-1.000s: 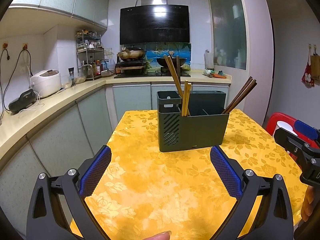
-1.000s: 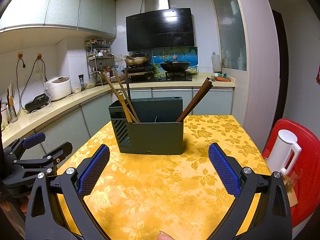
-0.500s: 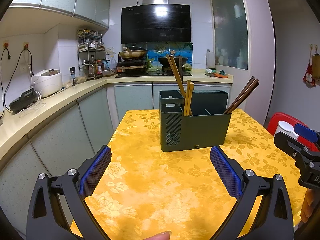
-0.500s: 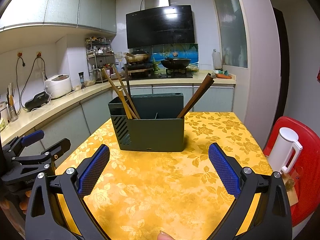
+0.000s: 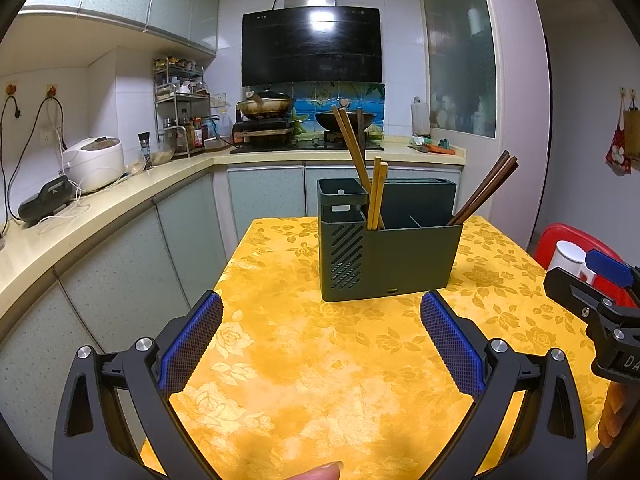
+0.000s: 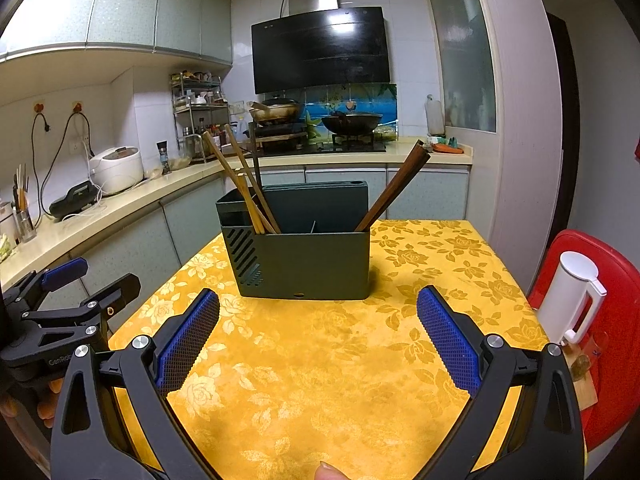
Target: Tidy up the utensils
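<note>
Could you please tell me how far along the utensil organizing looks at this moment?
Looks done: light bamboo chopsticks and dark brown wooden chopsticks stand in the dark green plastic utensil holder, at opposite ends. In hand: nothing; the left gripper and right gripper are open. Left: no loose utensils show on the yellow floral tablecloth.

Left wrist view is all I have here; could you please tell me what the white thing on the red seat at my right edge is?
Observer: It is a white jug with a side handle, standing upright on the red chair beside the table.
Operator: Thank you. Is anything on the counter further left than the black appliance?
Observer: Yes, a metal container with utensils standing in it sits at the far left.
</note>
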Motion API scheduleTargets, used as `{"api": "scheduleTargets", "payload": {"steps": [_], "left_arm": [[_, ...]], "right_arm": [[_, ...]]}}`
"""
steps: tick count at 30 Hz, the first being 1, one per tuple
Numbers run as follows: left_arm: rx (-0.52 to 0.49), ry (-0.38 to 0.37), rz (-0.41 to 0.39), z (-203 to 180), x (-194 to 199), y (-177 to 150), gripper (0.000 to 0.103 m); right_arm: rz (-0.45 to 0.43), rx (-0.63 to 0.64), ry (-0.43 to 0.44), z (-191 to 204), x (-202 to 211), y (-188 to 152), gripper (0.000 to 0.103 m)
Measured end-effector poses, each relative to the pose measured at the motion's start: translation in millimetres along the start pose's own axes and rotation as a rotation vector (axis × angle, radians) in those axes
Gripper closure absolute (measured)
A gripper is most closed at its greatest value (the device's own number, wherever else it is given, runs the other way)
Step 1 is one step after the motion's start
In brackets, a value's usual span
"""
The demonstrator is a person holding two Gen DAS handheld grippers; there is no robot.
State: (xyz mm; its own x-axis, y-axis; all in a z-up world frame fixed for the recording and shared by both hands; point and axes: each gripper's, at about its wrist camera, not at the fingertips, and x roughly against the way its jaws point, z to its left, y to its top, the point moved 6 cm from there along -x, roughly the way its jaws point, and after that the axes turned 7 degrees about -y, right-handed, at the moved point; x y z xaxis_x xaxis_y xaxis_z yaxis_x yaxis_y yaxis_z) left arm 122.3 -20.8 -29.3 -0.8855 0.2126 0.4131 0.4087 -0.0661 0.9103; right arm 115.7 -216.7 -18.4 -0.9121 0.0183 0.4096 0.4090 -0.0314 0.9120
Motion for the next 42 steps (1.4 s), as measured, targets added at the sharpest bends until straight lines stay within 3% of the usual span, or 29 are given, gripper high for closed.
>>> {"api": "scheduleTargets", "payload": {"steps": [42], "left_arm": [[-0.006,0.001,0.011,2.7,-0.4,-3.2,0.007]], "right_arm": [[0.003,0.004,0.000,0.8,-1.0,0.0,0.007]]}}
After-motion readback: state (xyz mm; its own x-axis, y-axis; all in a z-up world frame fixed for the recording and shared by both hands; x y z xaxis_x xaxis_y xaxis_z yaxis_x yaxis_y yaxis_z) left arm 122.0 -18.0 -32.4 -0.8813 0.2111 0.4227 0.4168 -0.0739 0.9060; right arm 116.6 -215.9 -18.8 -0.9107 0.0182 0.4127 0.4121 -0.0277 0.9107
